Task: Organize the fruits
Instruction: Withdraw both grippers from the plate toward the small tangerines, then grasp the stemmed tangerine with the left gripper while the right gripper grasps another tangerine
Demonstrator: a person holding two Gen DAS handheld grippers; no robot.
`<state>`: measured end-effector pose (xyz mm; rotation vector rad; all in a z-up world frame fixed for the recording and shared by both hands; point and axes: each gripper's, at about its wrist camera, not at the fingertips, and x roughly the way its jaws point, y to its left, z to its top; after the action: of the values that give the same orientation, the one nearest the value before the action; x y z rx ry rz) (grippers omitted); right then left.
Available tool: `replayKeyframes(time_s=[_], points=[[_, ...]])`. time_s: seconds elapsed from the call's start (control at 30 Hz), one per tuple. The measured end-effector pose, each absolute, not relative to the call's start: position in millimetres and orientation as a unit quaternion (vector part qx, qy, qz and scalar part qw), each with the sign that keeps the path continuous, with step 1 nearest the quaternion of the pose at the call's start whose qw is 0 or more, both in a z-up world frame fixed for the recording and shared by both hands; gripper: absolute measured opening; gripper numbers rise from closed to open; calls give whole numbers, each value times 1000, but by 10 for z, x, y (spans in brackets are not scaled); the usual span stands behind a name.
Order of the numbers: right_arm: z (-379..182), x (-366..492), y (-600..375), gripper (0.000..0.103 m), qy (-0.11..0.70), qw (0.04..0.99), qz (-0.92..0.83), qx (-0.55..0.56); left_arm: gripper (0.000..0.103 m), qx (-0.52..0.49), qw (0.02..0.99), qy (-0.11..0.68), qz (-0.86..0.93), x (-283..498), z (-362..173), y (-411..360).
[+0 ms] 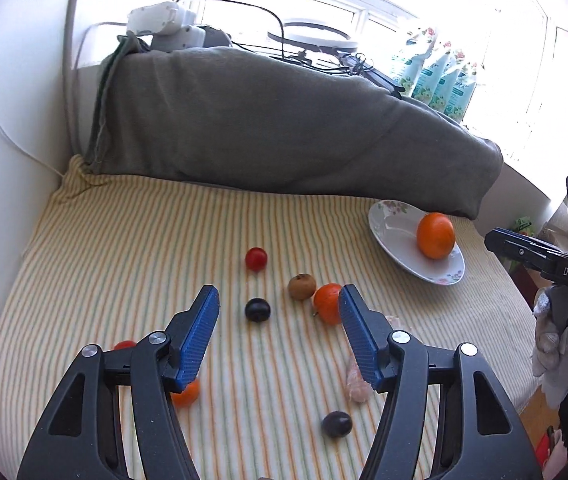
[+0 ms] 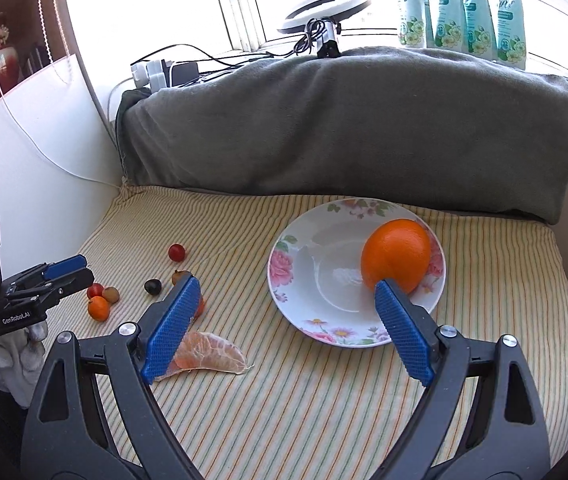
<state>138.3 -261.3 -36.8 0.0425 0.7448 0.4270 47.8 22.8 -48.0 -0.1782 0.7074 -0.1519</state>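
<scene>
A large orange (image 2: 397,254) lies in the flowered white plate (image 2: 284,276) on the striped cloth. My right gripper (image 2: 287,283) hovers open over the plate's near rim, holding nothing. A peeled citrus segment (image 2: 212,354) lies by its left finger. My left gripper (image 1: 279,294) is open and empty above loose small fruit: a dark plum (image 1: 258,310), a brown fruit (image 1: 301,287), a small tangerine (image 1: 327,303) and a red cherry tomato (image 1: 256,259). A second dark plum (image 1: 336,424) and a small orange fruit (image 1: 186,394) lie nearer, the latter partly hidden by the left finger.
A grey blanket-covered bolster (image 1: 284,128) lines the back of the cloth, with cables and green pouches (image 2: 463,8) on the windowsill behind. A white wall (image 1: 12,140) closes the left side. The right gripper (image 1: 499,238) shows at the left wrist view's right edge.
</scene>
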Motion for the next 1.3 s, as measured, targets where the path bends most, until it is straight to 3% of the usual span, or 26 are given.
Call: replayKeyframes(time_s=[0.47, 0.93, 1.3], points=[[-512, 1410, -1979, 91, 374, 890, 261, -22, 62, -129, 926, 355, 14, -31, -752, 954], [-835, 1550, -1438, 91, 406, 863, 292, -69, 61, -139, 913, 385, -8, -23, -1040, 840], [-1061, 1643, -1121, 79, 430, 844, 304, -105, 56, -127, 909, 397, -6, 124, -1170, 739]])
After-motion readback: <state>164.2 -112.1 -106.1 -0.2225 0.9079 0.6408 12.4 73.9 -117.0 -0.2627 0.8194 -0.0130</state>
